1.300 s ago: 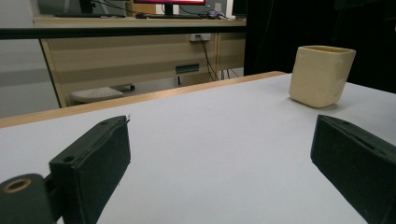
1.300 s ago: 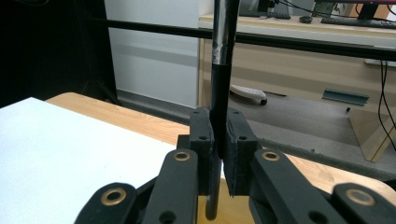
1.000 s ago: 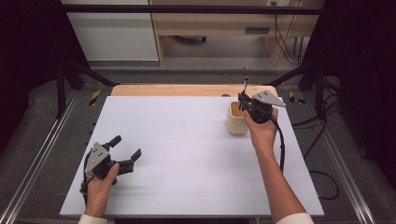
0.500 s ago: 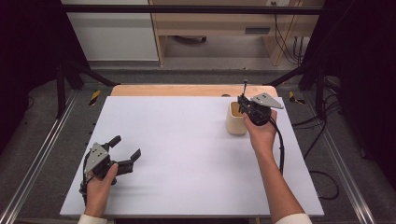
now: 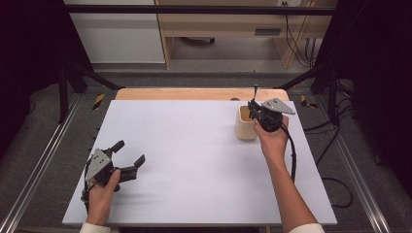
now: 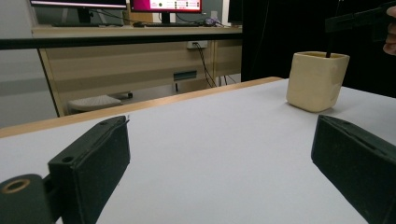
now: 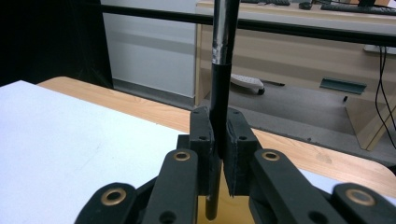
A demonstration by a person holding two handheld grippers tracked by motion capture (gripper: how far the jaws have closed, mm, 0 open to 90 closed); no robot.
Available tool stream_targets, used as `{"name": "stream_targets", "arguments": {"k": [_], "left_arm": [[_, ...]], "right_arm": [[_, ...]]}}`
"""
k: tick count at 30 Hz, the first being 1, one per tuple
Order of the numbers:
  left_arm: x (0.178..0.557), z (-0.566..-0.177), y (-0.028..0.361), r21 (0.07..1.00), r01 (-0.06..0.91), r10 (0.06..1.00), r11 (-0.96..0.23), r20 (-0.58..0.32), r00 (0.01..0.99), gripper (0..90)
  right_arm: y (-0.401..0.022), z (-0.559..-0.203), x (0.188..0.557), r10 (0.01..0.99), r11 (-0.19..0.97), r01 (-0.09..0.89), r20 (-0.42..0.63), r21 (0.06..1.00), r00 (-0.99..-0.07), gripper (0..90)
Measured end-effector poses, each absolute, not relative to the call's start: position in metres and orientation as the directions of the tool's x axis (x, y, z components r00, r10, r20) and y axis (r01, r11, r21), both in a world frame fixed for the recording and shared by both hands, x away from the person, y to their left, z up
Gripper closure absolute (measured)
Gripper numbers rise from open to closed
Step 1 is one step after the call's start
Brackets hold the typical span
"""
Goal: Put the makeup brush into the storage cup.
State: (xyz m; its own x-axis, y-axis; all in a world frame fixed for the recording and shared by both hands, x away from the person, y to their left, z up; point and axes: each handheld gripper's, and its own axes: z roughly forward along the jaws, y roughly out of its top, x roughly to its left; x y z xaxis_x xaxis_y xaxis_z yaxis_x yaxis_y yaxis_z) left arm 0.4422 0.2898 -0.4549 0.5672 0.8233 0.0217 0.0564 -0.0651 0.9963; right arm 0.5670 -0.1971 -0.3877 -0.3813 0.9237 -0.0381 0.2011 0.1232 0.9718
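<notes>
high view has the right gripper (image 5: 254, 110) poised over the cream cup (image 5: 245, 127) near the far right of the white table (image 5: 194, 160), its jaws clamped on a thin dark pen (image 5: 255, 93) held upright. right gripper view confirms the squeeze: both pads press the pen's (image 7: 219, 102) shaft, its lower end dipping toward the cup's mouth (from the left gripper view the shaft seems already partly inside the cup (image 6: 316, 80)). the step looks like dropping the pen into the cup. next it probably needs a small lowering, then a clean release so the pen leans on the rim without tipping the cup. the left gripper (image 5: 127, 158) rests spread wide and empty at the near left.
</notes>
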Motion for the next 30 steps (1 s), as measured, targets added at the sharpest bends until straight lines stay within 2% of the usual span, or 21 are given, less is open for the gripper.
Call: {"name": "stream_targets", "arguments": {"k": [8,30], "left_arm": [[0.44,-0.452,0.289,0.998,0.023,0.815,-0.06,0.036,0.578,4.5],[0.439,-0.453,0.285,0.997,0.019,0.804,-0.081,0.054,0.592,4.4]], "right_arm": [[-0.195,-0.389,0.567,0.922,0.135,0.204,-0.048,0.97,-0.384,83.6],[-0.199,-0.402,0.563,0.928,0.13,0.257,-0.026,0.958,-0.372,83.5]]}}
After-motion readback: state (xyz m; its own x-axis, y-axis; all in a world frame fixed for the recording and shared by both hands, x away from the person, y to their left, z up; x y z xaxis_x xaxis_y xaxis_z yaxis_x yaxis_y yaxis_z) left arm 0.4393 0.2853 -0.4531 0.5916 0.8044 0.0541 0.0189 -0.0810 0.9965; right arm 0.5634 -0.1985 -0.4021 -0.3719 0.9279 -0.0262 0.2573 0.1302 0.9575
